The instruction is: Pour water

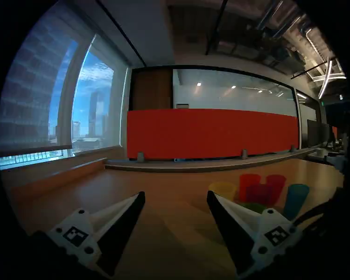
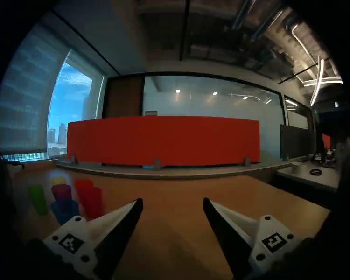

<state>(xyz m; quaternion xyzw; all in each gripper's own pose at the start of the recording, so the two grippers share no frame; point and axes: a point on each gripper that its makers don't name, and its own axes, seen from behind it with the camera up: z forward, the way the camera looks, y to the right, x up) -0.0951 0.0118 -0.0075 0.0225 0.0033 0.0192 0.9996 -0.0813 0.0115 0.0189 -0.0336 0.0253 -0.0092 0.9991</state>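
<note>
Several coloured plastic cups stand in a cluster on the wooden table (image 1: 175, 196). In the left gripper view the cluster sits right of centre: a yellow cup (image 1: 222, 189), two red cups (image 1: 248, 183), a dark magenta cup (image 1: 259, 193), a blue cup (image 1: 296, 199), and a green one partly hidden behind the right finger. My left gripper (image 1: 176, 198) is open, short of them, holding nothing. In the right gripper view the same cups stand at the left: green cup (image 2: 37, 199), yellow cup (image 2: 58, 181), purple cup (image 2: 61, 192), blue cup (image 2: 65, 210), red cups (image 2: 91, 200). My right gripper (image 2: 172, 203) is open and empty.
A red divider panel (image 1: 212, 133) runs along the table's far edge, with a glass wall behind it. Large windows (image 1: 86, 107) are at the left. A neighbouring desk (image 2: 310, 175) with a monitor and small items stands at the right.
</note>
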